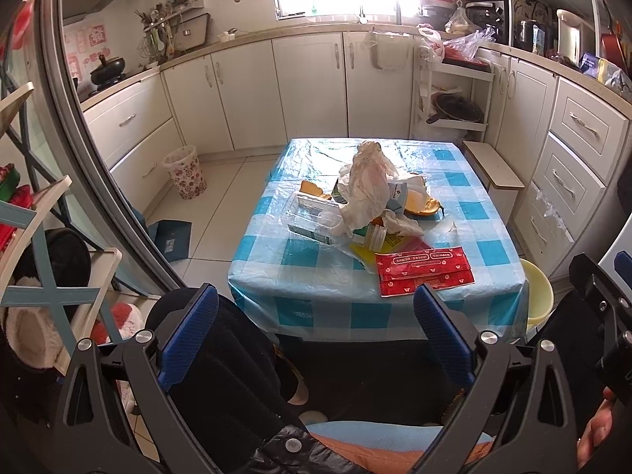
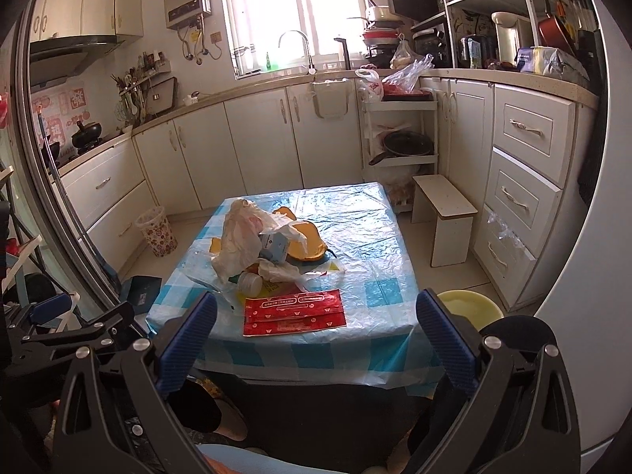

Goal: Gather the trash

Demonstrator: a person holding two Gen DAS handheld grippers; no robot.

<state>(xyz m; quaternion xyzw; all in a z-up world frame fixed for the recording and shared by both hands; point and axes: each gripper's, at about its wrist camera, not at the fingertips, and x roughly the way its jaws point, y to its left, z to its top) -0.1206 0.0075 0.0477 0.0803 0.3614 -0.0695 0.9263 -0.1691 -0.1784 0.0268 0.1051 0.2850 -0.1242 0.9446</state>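
A heap of trash lies mid-table on the blue checked tablecloth. Its parts are a crumpled white plastic bag, a clear plastic box, a small carton, a white jar and orange peel. A red flat packet lies nearest the front edge. My left gripper is open, low, short of the table. My right gripper is open too, also before the front edge. Both are empty.
A floral wastebasket stands on the floor left of the table. A yellow basin sits at the table's right front corner, a white stool behind it. The person's legs are below the grippers. Cabinets ring the room.
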